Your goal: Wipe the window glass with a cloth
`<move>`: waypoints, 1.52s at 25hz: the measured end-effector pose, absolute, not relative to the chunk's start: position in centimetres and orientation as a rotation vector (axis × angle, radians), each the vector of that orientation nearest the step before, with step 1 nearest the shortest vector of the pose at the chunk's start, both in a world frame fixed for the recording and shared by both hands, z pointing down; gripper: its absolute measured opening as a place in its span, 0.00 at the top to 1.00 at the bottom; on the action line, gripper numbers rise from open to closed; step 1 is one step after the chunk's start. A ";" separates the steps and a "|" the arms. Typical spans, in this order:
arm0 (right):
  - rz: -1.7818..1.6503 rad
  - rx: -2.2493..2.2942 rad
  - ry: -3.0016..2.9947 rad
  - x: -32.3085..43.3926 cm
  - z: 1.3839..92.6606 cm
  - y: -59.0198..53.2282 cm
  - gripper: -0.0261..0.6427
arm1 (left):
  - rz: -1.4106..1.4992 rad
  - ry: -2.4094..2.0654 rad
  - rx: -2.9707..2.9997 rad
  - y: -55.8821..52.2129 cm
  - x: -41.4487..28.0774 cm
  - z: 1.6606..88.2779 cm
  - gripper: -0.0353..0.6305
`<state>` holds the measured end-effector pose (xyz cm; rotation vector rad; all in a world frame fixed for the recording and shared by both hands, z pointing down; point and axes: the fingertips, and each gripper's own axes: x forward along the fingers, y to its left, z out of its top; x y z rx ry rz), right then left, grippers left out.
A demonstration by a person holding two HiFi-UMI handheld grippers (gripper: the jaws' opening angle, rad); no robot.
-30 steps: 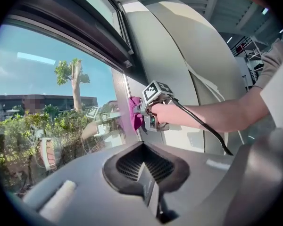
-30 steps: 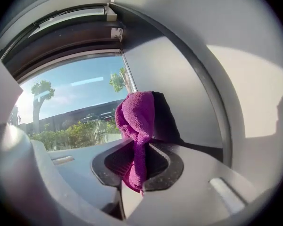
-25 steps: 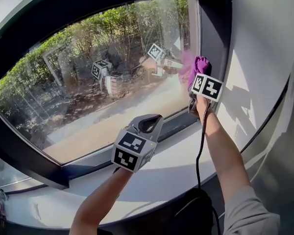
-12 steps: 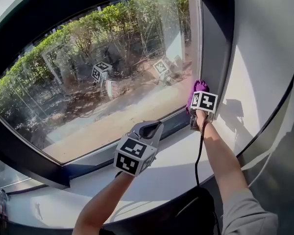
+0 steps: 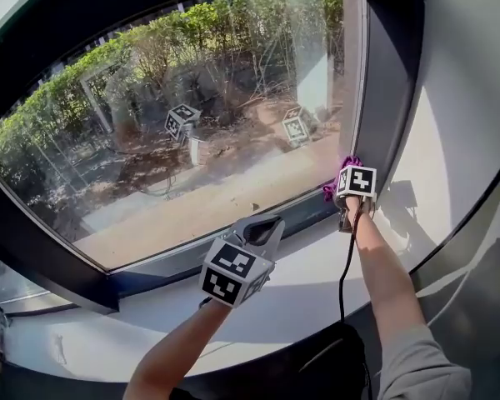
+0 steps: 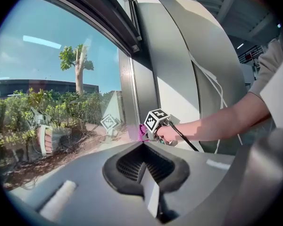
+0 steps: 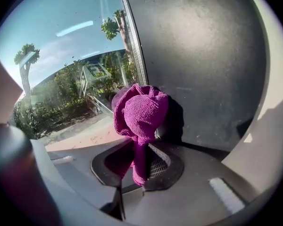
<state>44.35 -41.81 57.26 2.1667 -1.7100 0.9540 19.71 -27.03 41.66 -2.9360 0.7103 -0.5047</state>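
Observation:
A big window pane [image 5: 192, 132] in a dark frame [image 5: 392, 82] fills the head view. My right gripper [image 5: 347, 172] is shut on a magenta cloth [image 5: 340, 173], pressed against the glass at its lower right corner beside the frame. In the right gripper view the bunched cloth [image 7: 140, 114] sticks out from between the jaws and touches the pane [image 7: 70, 65]. My left gripper [image 5: 254, 230] is shut with nothing in it, hanging over the white sill [image 5: 300, 282] below the middle of the window. The left gripper view shows the right gripper [image 6: 151, 126] with the cloth [image 6: 142, 132] ahead.
A white wall [image 5: 458, 123] rises right of the frame. A black cable [image 5: 343, 273] runs down from the right gripper along the forearm. Both grippers' reflections [image 5: 182, 122] show in the glass. Trees and bare ground lie outside.
My right gripper has slid down the right edge of the glass with the cloth, from mid height to the bottom corner. The left gripper has stayed about where it was.

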 end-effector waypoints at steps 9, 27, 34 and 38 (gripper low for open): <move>0.776 2.196 -1.904 42.4 53.4 -39.9 0.85 | -0.416 0.768 -2.939 -27.3 17.0 40.4 0.95; 0.004 1.774 -2.685 18.4 36.1 -29.4 0.85 | -0.118 1.121 -2.871 -26.5 3.6 36.0 0.95; -0.250 1.496 -2.887 9.2 33.0 -25.8 0.85 | -0.091 1.185 -2.809 -26.3 -0.6 36.3 0.95; -0.286 1.408 -2.922 3.7 32.1 -24.2 0.85 | -0.023 1.209 -2.824 -25.4 -4.4 34.5 0.95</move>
